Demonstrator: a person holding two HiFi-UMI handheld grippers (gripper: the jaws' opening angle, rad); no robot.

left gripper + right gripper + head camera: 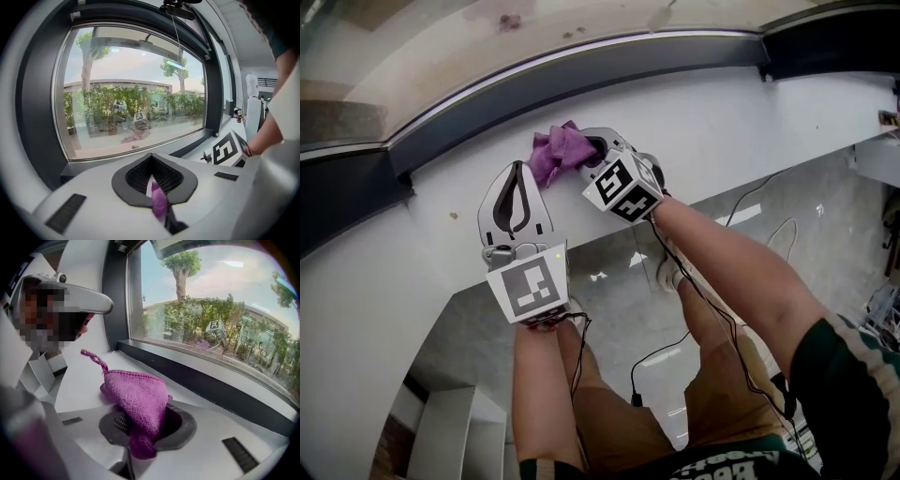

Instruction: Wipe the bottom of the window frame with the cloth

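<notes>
Reaching forward, the right gripper [598, 147] is clamping the cloth [558, 155] between its jaws. Beside it, the left gripper [522, 169] is nipping a sliver.

Purple knitted cloth [138, 401]: lower fold hidden inside the clamped jaws of the right gripper [145, 427]. In the head view it covers that gripper's tips.

Left gripper [153, 173], jaws together: purple sliver in the slit. Nipped or lying beneath, cannot tell.

Small items [237, 113] at the far end of the white sill [741, 122]: too small to identify.

Person [712, 403]: cut off at the bottom edge.
</notes>
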